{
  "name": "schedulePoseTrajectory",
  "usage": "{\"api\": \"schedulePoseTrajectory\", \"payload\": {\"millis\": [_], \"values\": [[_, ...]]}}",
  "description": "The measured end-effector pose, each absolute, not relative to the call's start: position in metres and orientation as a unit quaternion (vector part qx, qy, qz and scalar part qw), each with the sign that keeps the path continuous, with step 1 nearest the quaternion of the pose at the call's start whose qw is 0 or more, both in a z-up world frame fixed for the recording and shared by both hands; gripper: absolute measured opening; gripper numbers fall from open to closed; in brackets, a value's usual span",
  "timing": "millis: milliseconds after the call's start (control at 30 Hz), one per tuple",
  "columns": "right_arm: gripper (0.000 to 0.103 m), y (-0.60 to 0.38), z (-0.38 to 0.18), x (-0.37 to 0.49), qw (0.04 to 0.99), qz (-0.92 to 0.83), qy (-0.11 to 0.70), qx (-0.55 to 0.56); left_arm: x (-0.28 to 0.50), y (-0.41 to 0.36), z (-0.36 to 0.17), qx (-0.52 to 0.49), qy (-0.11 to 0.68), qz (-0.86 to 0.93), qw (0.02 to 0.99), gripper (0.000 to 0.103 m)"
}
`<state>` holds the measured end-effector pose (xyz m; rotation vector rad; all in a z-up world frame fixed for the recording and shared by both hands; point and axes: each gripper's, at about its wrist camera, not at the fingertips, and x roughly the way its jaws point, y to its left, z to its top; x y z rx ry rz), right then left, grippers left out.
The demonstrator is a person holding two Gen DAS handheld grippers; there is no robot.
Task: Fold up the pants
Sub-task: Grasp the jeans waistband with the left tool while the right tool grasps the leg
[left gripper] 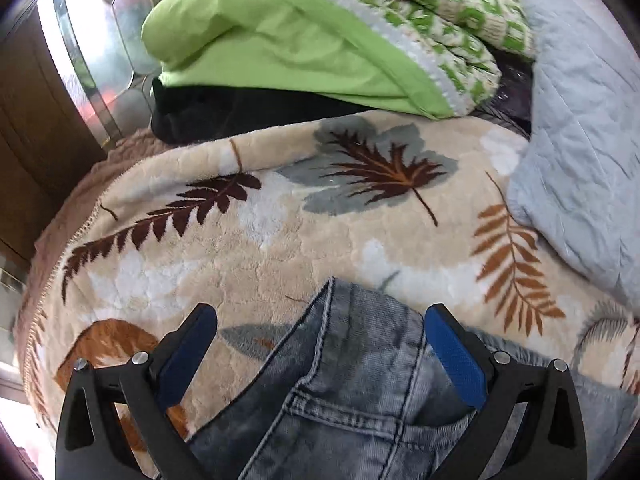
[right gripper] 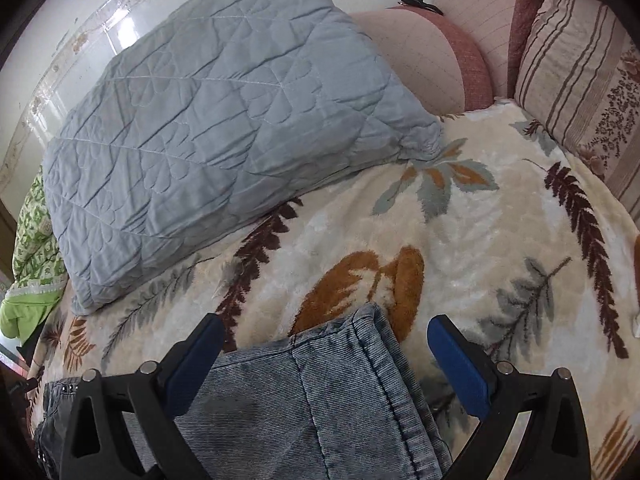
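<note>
Two grippers hang over a bed covered by a cream blanket [left gripper: 280,248] printed with brown, rust and grey leaves. On it lie the grey-blue denim pants [left gripper: 352,392]. In the left wrist view the left gripper [left gripper: 320,320] has its blue-padded fingers [left gripper: 456,356] spread wide on either side of a seamed, pointed end of the pants near a pocket edge, holding nothing. In the right wrist view the right gripper [right gripper: 322,330] is likewise wide apart and empty, its fingers [right gripper: 458,364] flanking the hemmed end of a pant leg [right gripper: 320,392] that lies flat on the blanket. Beyond the pants a quilted pale blue pillow [right gripper: 208,128] rests on the blanket, and a folded green quilt [left gripper: 288,48] is heaped at the far edge.
</note>
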<state>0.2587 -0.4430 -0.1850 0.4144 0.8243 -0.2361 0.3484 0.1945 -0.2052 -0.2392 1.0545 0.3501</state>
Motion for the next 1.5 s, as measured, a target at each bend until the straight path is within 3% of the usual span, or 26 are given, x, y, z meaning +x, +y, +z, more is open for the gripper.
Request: {"api": "schedulePoseTrajectory", "payload": {"millis": [267, 333, 567, 733, 800, 1167, 1300, 1400, 1433, 1467, 1500], "values": [[0.102, -0.437, -0.196, 0.266, 0.891, -0.102, 0.402, 0.185, 0.368, 0.202, -0.227, -0.133, 0.519, 0.125, 0.835, 0.100], [0.102, -0.441, -0.200, 0.265, 0.888, -0.101, 0.401, 0.202, 0.371, 0.201, -0.231, -0.141, 0.526, 0.115, 0.831, 0.085], [0.102, -0.440, -0.207, 0.267, 0.884, -0.100, 0.407, 0.205, 0.381, 0.185, -0.238, -0.122, 0.531, 0.086, 0.834, 0.066], [0.102, -0.440, -0.210, 0.267, 0.882, -0.102, 0.411, 0.207, 0.378, 0.189, -0.236, -0.138, 0.522, 0.066, 0.839, 0.024], [0.102, -0.441, -0.210, 0.268, 0.880, -0.101, 0.413, 0.211, 0.375, 0.188, -0.234, -0.150, 0.521, 0.050, 0.839, 0.016], [0.102, -0.459, -0.207, 0.268, 0.875, -0.089, 0.405, 0.250, 0.361, 0.159, -0.211, -0.113, 0.507, 0.030, 0.854, 0.014], [0.102, -0.461, -0.217, 0.278, 0.867, -0.103, 0.428, 0.233, 0.364, 0.160, -0.218, -0.114, 0.514, 0.031, 0.849, 0.028], [0.096, -0.466, -0.230, 0.286, 0.853, -0.098, 0.449, 0.246, 0.363, 0.156, -0.219, -0.098, 0.514, 0.034, 0.851, 0.026], [0.094, -0.467, -0.233, 0.288, 0.850, -0.101, 0.454, 0.246, 0.363, 0.156, -0.219, -0.097, 0.514, 0.039, 0.851, 0.015], [0.091, -0.467, -0.233, 0.290, 0.852, -0.104, 0.453, 0.241, 0.363, 0.157, -0.220, -0.093, 0.514, 0.046, 0.851, 0.015], [0.080, -0.466, -0.232, 0.291, 0.854, -0.105, 0.453, 0.234, 0.363, 0.158, -0.219, -0.095, 0.512, 0.045, 0.852, 0.015]]}}
